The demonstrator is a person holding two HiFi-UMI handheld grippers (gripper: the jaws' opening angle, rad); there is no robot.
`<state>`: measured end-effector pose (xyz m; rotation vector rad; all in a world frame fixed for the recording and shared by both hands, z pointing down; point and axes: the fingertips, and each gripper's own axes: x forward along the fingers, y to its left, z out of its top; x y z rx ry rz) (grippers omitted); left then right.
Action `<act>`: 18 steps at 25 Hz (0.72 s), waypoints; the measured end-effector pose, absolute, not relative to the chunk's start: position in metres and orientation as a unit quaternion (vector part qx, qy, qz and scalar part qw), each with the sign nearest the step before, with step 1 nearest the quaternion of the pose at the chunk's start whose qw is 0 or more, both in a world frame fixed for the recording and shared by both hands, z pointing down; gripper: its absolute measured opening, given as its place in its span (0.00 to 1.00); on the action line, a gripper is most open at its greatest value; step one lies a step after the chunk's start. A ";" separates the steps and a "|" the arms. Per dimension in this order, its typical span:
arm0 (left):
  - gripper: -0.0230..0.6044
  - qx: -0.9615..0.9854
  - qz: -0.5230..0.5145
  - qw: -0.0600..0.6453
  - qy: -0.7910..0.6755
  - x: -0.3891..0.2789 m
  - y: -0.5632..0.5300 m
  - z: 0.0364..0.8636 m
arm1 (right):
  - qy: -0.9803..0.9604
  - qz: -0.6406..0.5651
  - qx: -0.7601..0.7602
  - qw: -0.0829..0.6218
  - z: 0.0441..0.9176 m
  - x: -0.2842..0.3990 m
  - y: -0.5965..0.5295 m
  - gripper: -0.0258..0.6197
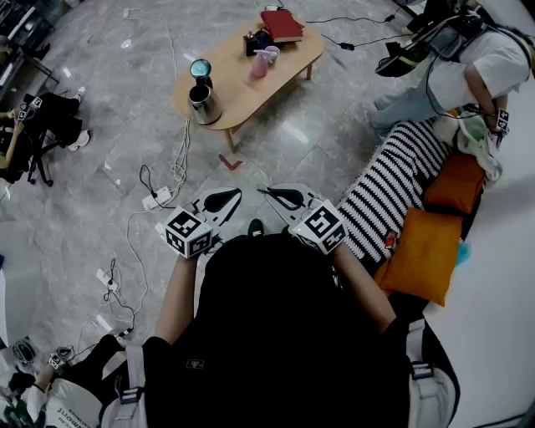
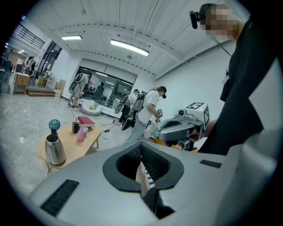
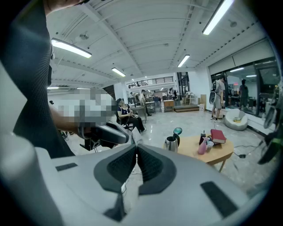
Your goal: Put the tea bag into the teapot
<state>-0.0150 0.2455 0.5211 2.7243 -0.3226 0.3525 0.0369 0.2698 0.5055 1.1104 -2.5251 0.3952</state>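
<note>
You hold two grippers close together in front of your chest. The left gripper (image 2: 141, 149) has its jaws closed tip to tip, and only background shows through the slit behind the tips. The right gripper (image 3: 136, 147) is the same: its jaws meet at the tip with nothing between them.

One low oval wooden table (image 1: 242, 84) stands well ahead of both grippers. It lies to the left of the jaws in the left gripper view and to the right of the jaws in the right gripper view. On its near end stands one shiny steel teapot (image 1: 203, 104), well apart from either gripper, with one round teal lid (image 1: 201, 68) raised above it. Farther along the table from your tools are one pink bottle (image 1: 259, 65), one pale cup (image 1: 272, 54) just beside it, and one red book (image 1: 282, 25) at the far end. The tea bag is too small to pick out from here.

To the right of the right gripper lies a black-and-white striped surface (image 1: 393, 188) with two orange cushions (image 1: 422, 251) beyond it.
</note>
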 end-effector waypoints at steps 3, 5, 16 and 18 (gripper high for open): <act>0.05 0.967 0.129 0.188 -0.115 -0.014 0.249 0.518 | -0.892 0.141 0.391 0.179 0.505 0.035 0.272 0.06; 0.05 0.968 0.125 0.185 -0.112 -0.014 0.250 0.519 | -0.893 0.141 0.389 0.177 0.504 0.034 0.273 0.06; 0.05 0.965 0.128 0.198 -0.112 -0.017 0.255 0.524 | -0.903 0.150 0.366 0.167 0.508 0.024 0.276 0.06; 0.05 0.965 0.128 0.199 -0.115 -0.019 0.255 0.522 | -0.904 0.149 0.364 0.167 0.507 0.023 0.276 0.06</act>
